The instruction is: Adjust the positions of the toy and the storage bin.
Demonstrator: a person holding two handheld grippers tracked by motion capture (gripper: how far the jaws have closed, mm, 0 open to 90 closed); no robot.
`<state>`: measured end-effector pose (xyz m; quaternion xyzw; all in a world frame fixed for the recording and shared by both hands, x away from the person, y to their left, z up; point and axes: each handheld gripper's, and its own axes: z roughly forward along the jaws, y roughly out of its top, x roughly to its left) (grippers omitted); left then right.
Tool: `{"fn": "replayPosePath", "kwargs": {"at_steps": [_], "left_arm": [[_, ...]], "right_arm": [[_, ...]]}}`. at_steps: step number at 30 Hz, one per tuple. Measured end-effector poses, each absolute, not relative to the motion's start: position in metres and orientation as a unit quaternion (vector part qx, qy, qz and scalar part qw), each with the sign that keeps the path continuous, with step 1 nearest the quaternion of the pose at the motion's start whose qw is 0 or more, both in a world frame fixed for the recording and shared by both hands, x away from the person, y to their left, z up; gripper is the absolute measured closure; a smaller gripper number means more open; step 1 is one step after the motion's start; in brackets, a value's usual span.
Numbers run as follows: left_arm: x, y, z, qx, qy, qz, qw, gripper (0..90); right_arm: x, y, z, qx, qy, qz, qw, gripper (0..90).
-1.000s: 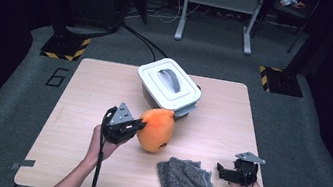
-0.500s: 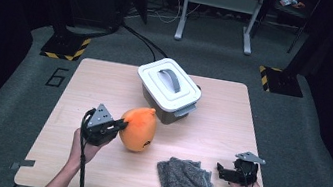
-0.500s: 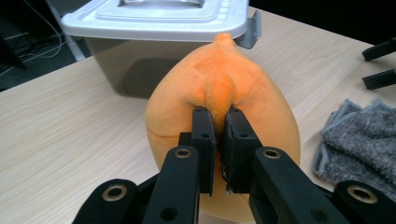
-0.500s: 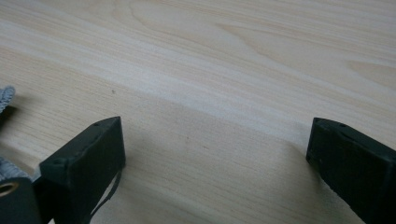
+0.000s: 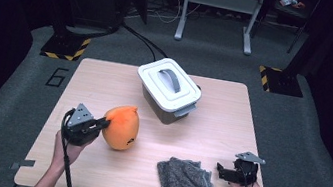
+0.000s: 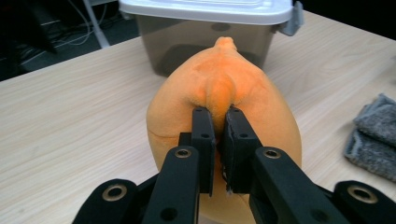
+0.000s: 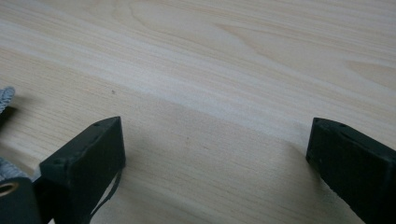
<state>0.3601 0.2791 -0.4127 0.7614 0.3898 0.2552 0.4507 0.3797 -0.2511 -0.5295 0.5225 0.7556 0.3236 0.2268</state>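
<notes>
Orange plush toy sits pinched by a fold of its fabric in the left claw, whose jaws are clamped nearly together on it. It rests on the surface, with the lidded box just beyond the claw's tips. To drag it well, keep the pinch firm and low so the fabric does not slip out. Grey cloth lies between the two claws; the right claw rests spread wide with nothing between its jaws. Compared with a second ago, toy and left claw have shifted away from the box, toward the surface's left edge.
</notes>
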Motion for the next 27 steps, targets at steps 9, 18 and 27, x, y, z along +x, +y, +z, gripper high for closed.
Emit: {"fn": "replayPosePath", "kwargs": {"at_steps": [9,18,27], "left_arm": [[0.359,0.306,-0.414,0.748,0.419,0.268,0.439,83.9],[0.368,0.33,-0.425,0.742,0.452,0.277,0.411,83.8],[0.374,0.343,-0.432,0.726,0.484,0.288,0.395,77.9]], "right_arm": [[0.38,-0.251,-0.529,0.523,0.755,0.324,0.227,3.4],[0.38,-0.251,-0.529,0.524,0.755,0.323,0.227,3.5],[0.38,-0.251,-0.529,0.524,0.755,0.323,0.227,3.5]]}}
